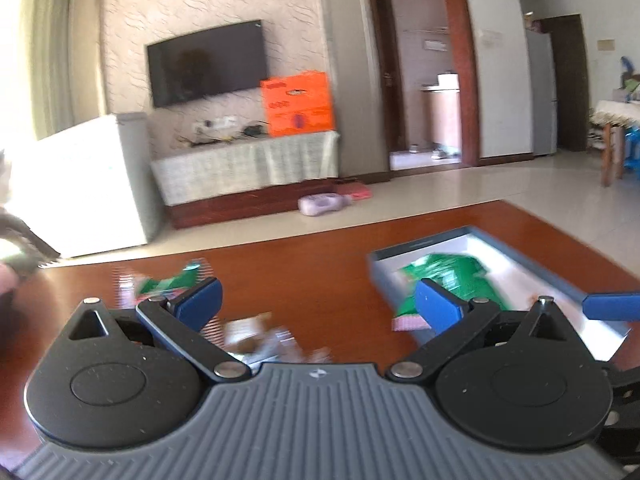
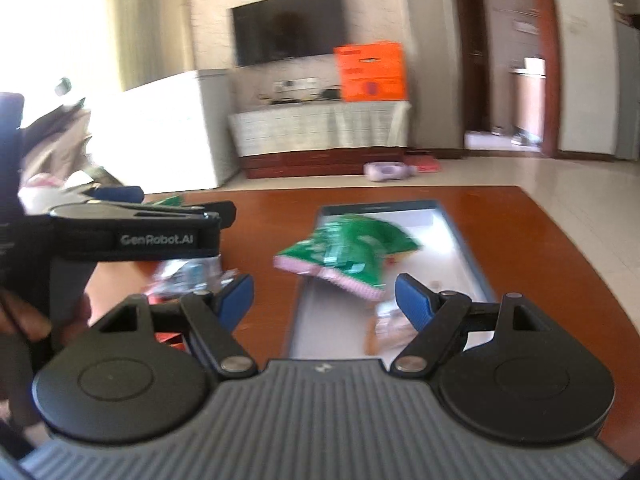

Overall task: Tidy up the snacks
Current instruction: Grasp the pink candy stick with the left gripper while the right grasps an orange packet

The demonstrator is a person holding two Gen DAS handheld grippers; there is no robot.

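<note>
On the wooden table (image 2: 520, 240) a green snack bag (image 2: 352, 252) lies half over the open box's (image 2: 460, 236) rim, light, crinkly, slippery, best pinched at its crimped pink edge, while left gripper (image 1: 316, 300) and right gripper (image 2: 324, 300) both stand spread, empty.

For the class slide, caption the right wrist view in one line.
Open right gripper above a green snack bag in a shallow box.
</note>
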